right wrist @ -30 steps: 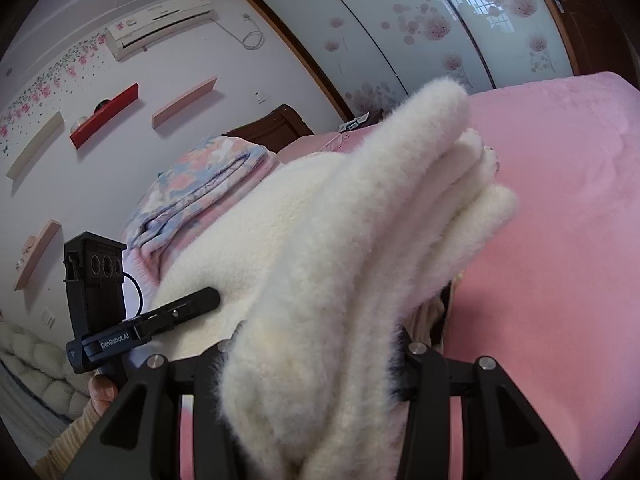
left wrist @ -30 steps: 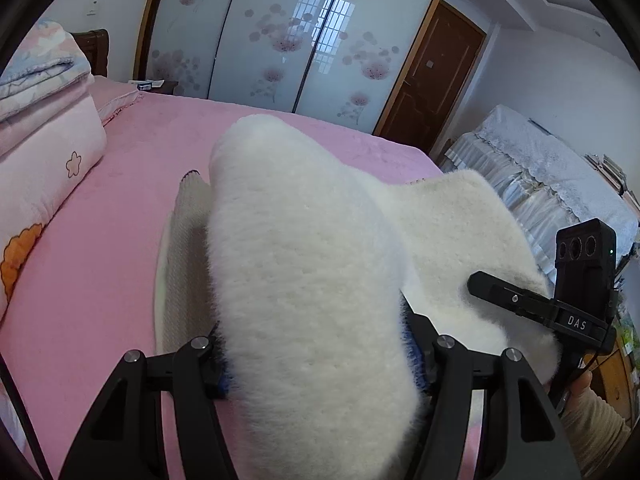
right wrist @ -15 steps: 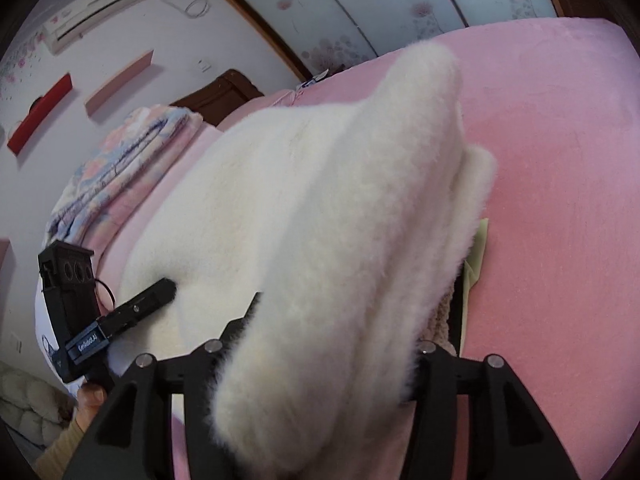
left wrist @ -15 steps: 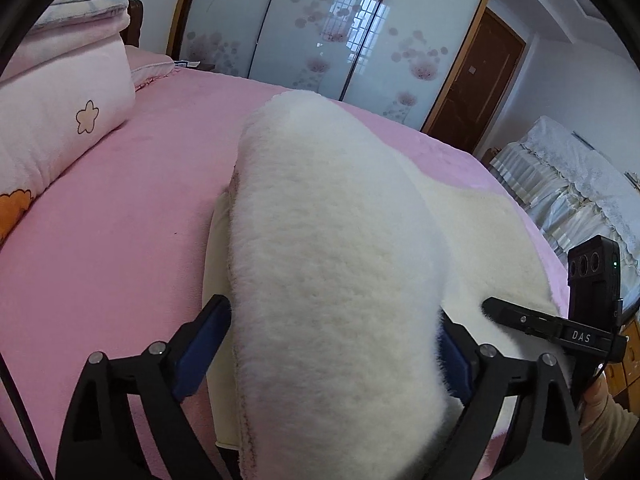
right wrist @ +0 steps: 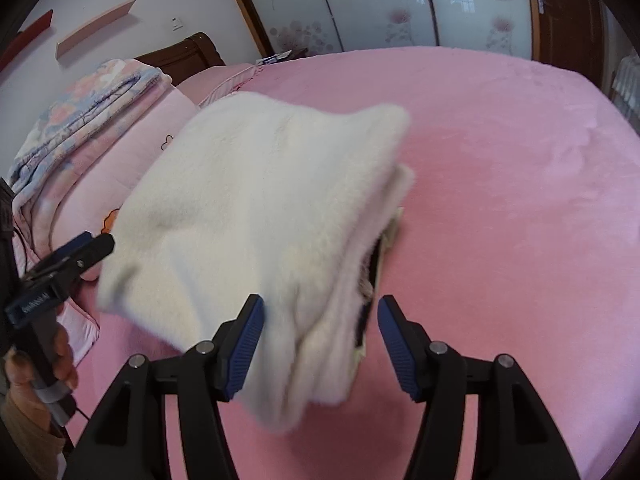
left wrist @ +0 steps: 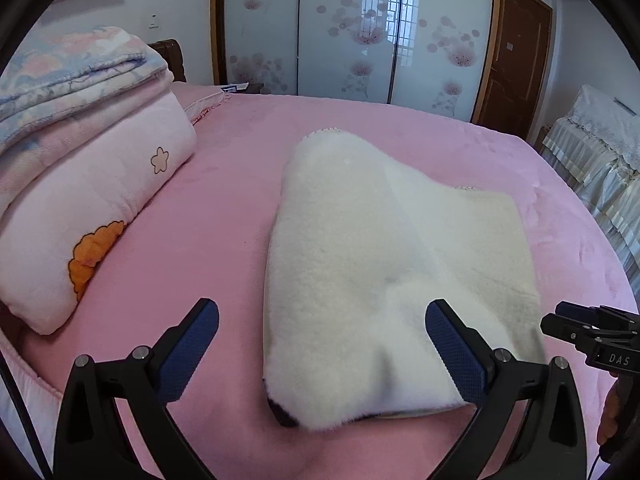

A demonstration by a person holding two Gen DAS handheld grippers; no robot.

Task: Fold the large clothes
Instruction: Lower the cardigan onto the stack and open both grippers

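A white fleece garment (left wrist: 380, 260) lies folded on the pink bed (left wrist: 224, 208). My left gripper (left wrist: 322, 344) hangs over its near edge with its jaws wide and still opening; the fleece sits between the blue pads (left wrist: 192, 344), which do not press on it. In the right wrist view the garment (right wrist: 260, 208) looks blurred, its thick folded edge sagging between my right gripper's (right wrist: 320, 340) opening jaws, with a gap at the right pad. The right gripper's tip (left wrist: 592, 336) shows at the left view's edge. The left gripper's finger (right wrist: 68, 256) and a hand (right wrist: 36, 368) show in the right view.
Stacked folded quilts (left wrist: 80, 200) lie along the bed's left side by a dark headboard (right wrist: 184, 56). Flowered sliding wardrobe doors (left wrist: 352, 28) and a brown door (left wrist: 516, 52) stand beyond the bed. Cloth-covered furniture (left wrist: 600, 152) is at the right.
Both grippers sank toward the bed and tipped downward. Their jaws spread off the fleece, and the raised fold dropped flat onto the garment.
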